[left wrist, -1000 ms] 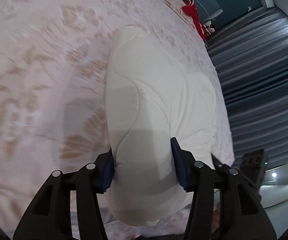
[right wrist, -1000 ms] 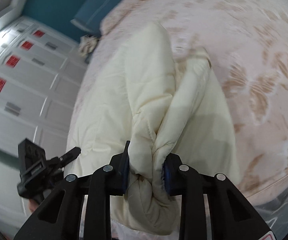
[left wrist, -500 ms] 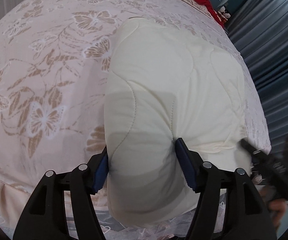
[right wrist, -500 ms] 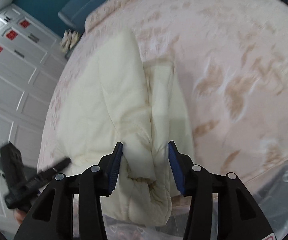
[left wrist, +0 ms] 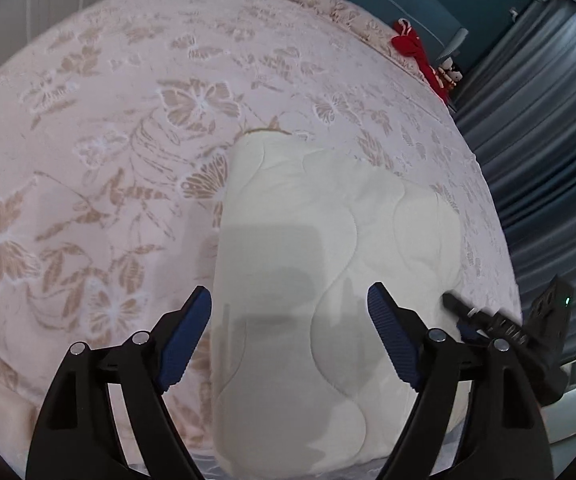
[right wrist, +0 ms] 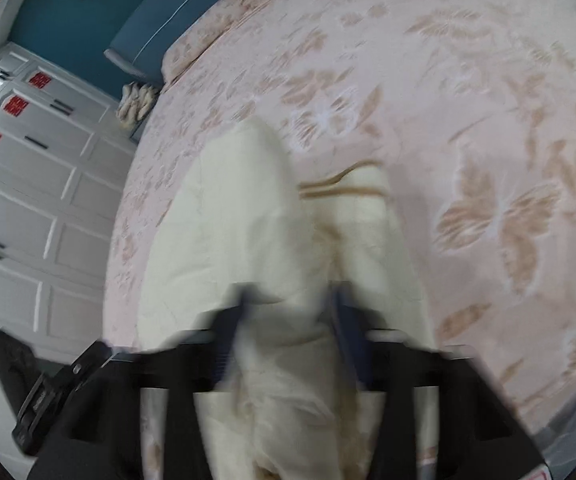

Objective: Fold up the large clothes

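A cream quilted garment (left wrist: 308, 280) lies folded into a thick bundle near the front edge of the bed. My left gripper (left wrist: 288, 312) is open, its blue pads spread wide on either side of the bundle and clear of the cloth. In the right wrist view the same garment (right wrist: 256, 216) shows rumpled folds and a tan-striped hem. My right gripper (right wrist: 288, 340) is blurred by motion; its jaws stand apart on either side of a ridge of the cloth. The right gripper also shows in the left wrist view (left wrist: 500, 328) at the garment's right edge.
The bed carries a pink spread with tan butterflies (left wrist: 88, 160). A red item (left wrist: 412, 48) lies at the bed's far corner by grey curtains (left wrist: 548, 140). White wardrobe doors (right wrist: 20, 200) stand left of the bed. A blue headboard (right wrist: 176, 4) is beyond.
My left gripper has opened off the garment and drawn back, and the bundle has settled on the bed. My right gripper's jaws have widened around the cloth ridge.
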The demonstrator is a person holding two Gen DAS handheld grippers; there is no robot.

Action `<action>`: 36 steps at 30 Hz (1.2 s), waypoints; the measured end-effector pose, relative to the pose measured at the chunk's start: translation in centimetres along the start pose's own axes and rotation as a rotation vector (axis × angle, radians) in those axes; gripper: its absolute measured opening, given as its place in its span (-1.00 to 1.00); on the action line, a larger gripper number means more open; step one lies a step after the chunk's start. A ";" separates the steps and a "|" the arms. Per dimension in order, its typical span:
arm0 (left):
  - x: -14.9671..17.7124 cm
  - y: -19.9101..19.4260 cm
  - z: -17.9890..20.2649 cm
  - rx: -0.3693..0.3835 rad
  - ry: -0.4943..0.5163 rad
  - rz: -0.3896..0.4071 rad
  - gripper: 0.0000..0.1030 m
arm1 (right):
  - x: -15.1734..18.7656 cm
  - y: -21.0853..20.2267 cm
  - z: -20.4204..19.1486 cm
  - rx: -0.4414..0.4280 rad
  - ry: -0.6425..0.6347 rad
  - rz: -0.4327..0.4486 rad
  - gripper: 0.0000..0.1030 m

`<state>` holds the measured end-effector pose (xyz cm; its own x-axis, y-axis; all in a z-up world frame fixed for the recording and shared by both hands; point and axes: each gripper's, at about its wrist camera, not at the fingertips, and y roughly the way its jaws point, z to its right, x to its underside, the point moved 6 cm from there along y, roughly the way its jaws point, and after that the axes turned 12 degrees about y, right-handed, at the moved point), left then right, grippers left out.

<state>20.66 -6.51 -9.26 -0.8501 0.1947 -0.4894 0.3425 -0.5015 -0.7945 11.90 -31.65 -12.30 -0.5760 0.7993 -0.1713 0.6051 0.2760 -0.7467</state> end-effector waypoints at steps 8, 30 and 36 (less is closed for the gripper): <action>-0.8 2.6 2.1 -0.071 0.089 -0.037 0.48 | -2.0 -2.7 -1.8 0.123 -0.178 0.155 -0.88; 1.0 8.4 2.6 -0.199 0.164 -0.107 0.67 | -1.5 4.4 4.1 0.299 -0.167 0.084 -0.84; 1.4 9.6 2.2 -0.217 0.162 -0.109 0.75 | -1.5 5.3 4.6 0.289 -0.165 0.077 -0.83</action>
<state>21.83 -12.94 -16.80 -0.8173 0.3785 -0.4346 0.3454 -0.2818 -0.8951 13.50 -33.84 -18.93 -0.6301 0.7082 -0.3185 0.4830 0.0363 -0.8748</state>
